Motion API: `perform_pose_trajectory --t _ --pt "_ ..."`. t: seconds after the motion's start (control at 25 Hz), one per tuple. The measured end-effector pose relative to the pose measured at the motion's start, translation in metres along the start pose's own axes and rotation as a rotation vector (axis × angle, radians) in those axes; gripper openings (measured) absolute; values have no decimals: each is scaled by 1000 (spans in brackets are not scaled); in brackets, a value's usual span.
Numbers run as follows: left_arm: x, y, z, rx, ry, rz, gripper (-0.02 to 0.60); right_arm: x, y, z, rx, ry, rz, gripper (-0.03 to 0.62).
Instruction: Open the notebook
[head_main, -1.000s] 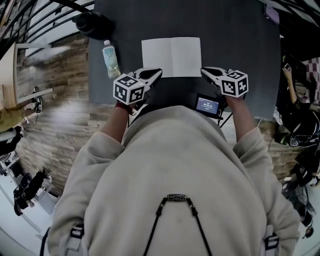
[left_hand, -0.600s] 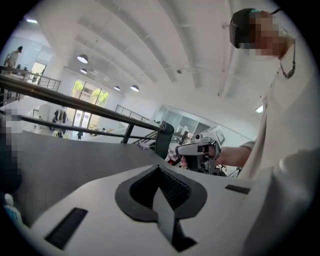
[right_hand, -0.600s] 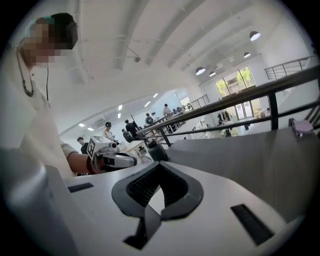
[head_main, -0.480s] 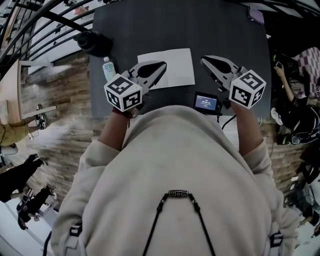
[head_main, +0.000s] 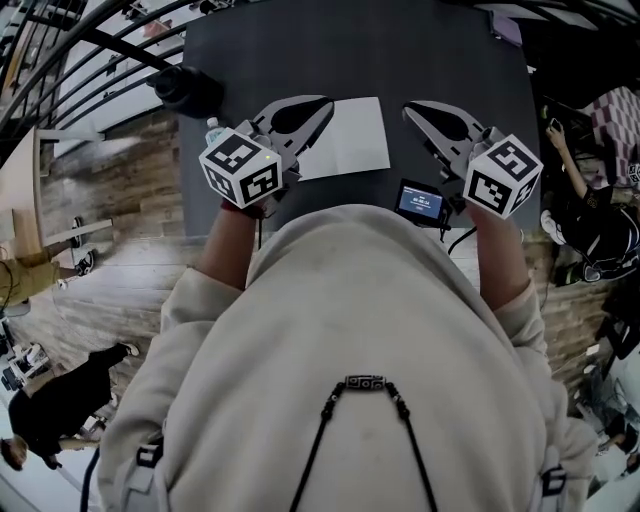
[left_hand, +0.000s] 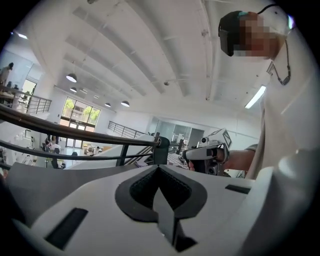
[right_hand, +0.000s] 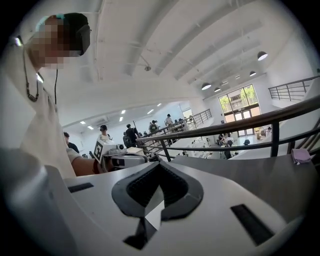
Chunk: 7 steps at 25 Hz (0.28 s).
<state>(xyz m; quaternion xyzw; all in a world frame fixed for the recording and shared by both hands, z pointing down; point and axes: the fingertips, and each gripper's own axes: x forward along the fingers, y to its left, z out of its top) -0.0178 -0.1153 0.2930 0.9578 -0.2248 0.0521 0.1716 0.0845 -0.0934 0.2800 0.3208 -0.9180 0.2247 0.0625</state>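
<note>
Seen from the head view, a person in a cream sweatshirt (head_main: 370, 330) stands at a dark grey matte table (head_main: 400, 50) with a white two-jaw gripper in each hand. At the far left, pale wood-plank flooring (head_main: 120, 250) runs beside the table. A black rounded object (head_main: 188, 88), too dark to identify, sits on the table's left corner. Just beside it, a small clear plastic bottle (head_main: 211, 130) is mostly hidden behind the marker cube of the left gripper (head_main: 325, 102).

That gripper's own view shows its jaws together with nothing between them, looking out across a bright white hall. In the head view its tips overlap the left part of the white-paged notebook (head_main: 352, 135), which lies open and flat on the table, between the two grippers.

To the notebook's right, the right gripper (head_main: 408, 108) also has its jaws closed on nothing, as its own view shows. It points toward the far side of the table. Near the table's front edge, beneath that gripper, sits a small black device with a lit blue screen (head_main: 420, 201). At the far right a seated onlooker in dark clothes (head_main: 590, 235) is partly in frame.
</note>
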Motion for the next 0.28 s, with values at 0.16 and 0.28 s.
perform_pose_trajectory --t 0.16,0.28 --pt "3 -3 2 14 8 -15 3 0 -2 0 4 4 -20 15" --pt "7 -8 5 29 16 -33 3 -1 -5 2 0 6 -24 15"
